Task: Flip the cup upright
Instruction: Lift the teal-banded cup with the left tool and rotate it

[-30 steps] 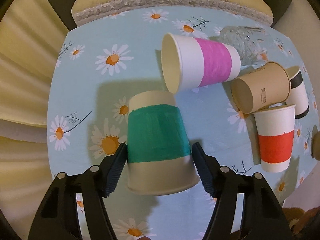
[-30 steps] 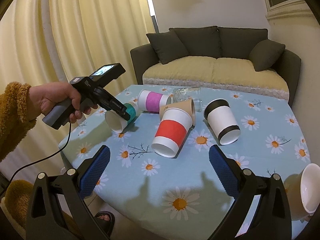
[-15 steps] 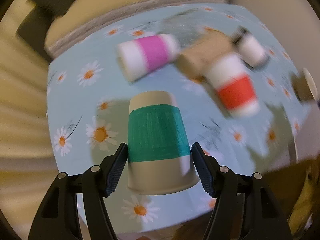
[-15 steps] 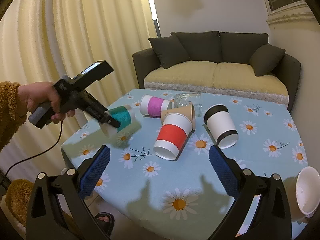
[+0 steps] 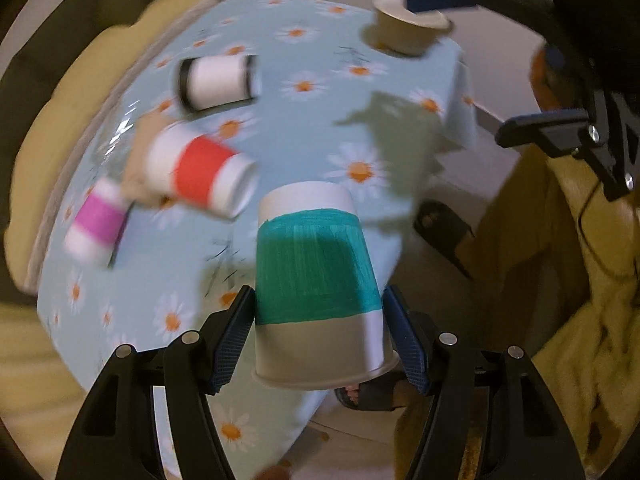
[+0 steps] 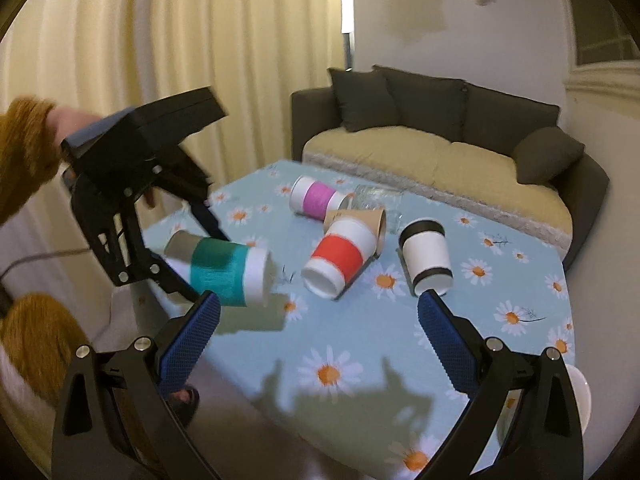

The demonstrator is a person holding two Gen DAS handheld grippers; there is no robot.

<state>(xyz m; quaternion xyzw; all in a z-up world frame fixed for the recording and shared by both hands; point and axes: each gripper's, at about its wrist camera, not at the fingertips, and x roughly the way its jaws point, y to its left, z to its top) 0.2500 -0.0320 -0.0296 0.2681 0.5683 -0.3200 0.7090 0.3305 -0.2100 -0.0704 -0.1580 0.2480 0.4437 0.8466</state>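
Our left gripper [image 5: 320, 316] clamps the teal cup [image 5: 316, 280] near its rim, while our right gripper [image 6: 316, 320] gapes wide beside it.

Warm, fairly dim indoor light, with dark vignetted corners and strong fisheye bending at the edges of both views. The left wrist view is smeared by motion blur, so the cups lying on the tablecloth [image 5: 304, 136] look soft while the held teal cup [image 5: 316, 276] stays sharper. Gripper-shaped shadows fall on the cloth in both views
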